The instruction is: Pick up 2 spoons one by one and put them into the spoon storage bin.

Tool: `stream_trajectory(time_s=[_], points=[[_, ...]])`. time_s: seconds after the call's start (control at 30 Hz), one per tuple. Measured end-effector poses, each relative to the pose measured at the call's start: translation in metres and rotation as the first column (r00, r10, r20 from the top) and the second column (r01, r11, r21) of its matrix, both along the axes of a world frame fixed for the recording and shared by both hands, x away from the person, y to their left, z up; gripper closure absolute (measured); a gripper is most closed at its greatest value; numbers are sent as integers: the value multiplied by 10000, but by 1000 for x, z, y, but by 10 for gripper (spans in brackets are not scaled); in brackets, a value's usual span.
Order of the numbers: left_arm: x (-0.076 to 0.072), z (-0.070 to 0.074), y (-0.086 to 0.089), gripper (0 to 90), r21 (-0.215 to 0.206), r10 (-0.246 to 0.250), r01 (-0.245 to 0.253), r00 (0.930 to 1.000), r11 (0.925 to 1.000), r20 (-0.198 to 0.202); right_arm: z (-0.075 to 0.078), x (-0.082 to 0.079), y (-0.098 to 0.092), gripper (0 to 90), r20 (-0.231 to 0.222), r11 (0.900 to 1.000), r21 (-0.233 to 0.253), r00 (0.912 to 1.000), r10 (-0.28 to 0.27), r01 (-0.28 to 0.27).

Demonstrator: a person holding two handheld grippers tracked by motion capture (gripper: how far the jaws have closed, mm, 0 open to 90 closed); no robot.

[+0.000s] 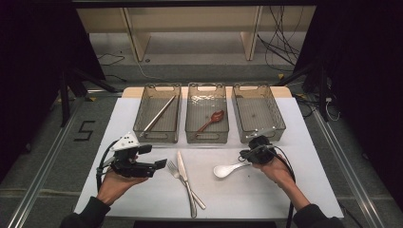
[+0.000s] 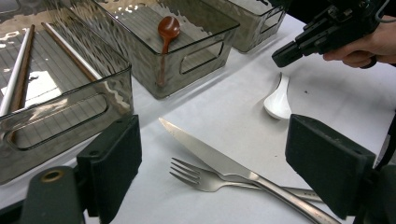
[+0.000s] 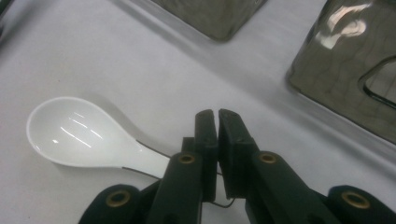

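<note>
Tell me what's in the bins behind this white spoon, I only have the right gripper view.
Observer: The middle bin holds a brown spoon.
Operator: And the other two?
Observer: The left bin holds chopsticks; the right bin looks empty.
Operator: What's my other gripper doing?
Observer: The left gripper is open and holds nothing. It is next to a knife and a fork that lie crossed on the table.
</note>
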State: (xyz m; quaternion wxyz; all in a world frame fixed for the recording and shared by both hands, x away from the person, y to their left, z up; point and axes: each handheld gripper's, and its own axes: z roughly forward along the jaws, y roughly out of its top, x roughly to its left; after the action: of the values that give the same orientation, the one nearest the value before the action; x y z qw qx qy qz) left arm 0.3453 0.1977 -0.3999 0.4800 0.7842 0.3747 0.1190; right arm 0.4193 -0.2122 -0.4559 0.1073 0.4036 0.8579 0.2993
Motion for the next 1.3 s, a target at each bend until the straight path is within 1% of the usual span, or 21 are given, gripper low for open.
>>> stream_trajectory(time_s=[0.1, 0.23, 0.3, 0.4, 0.47, 0.6, 0.67, 0.8, 0.97, 1.1, 1.2, 1.27, 1.3], points=[[1, -2, 1, 180, 39, 23, -23, 10000, 10000, 10, -3, 1, 1, 900, -213, 9999, -141, 9998, 29, -32], [2, -3, 0, 181, 33, 77, -77, 10000, 10000, -19, -7, 2, 3, 900, -443, 9993, -334, 9989, 171, -186], [1, -3, 0, 181, 36, 54, -54, 10000, 10000, 10, -9, 2, 4, 900, -511, 9984, -503, 9984, 245, -270], [2, -4, 0, 181, 117, 26, -26, 10000, 9999, 16, -9, 2, 4, 900, -606, 9979, -539, 9977, 317, -350], [2, -5, 0, 181, 168, 22, -23, 10000, 9999, 5, -9, 1, 5, 900, -779, 9975, -572, 9963, 369, -414], [2, -5, 0, 181, 153, 26, -27, 10000, 9999, 18, -10, -1, 5, 900, -1121, 9952, -816, 9927, 439, -532], [2, -5, 0, 181, 176, 8, -8, 10000, 9998, 15, -10, -3, 6, 900, -1234, 9949, -854, 9914, 426, -533], [2, -5, 0, 181, 176, 15, -15, 10000, 9998, 6, -7, -10, 5, 900, -1569, 9920, -972, 9855, 644, -803], [2, -6, 0, 181, 170, 25, -25, 10000, 9999, -1, -3, -22, 4, 900, -1867, 9875, -1083, 9780, 931, -1147], [2, -6, 0, 181, 154, 24, -24, 10000, 9999, 4, -1, -27, 8, 900, -1913, 9834, -1171, 9749, 1144, -1384], [2, -6, 0, 181, 189, 7, -7, 10000, 9998, 8, 4, -29, 8, 878, -1656, 9836, -1160, 9791, 1183, -1384], [2, -6, 1, 181, 199, 1, -1, 10000, 9998, 7, 11, -31, 8, 821, -1328, 9841, -901, 9812, 1403, -1530], [2, -6, 1, 181, 193, 7, -7, 10000, 9998, 6, 14, -32, 8, 768, -1242, 9842, -782, 9811, 1486, -1589]])
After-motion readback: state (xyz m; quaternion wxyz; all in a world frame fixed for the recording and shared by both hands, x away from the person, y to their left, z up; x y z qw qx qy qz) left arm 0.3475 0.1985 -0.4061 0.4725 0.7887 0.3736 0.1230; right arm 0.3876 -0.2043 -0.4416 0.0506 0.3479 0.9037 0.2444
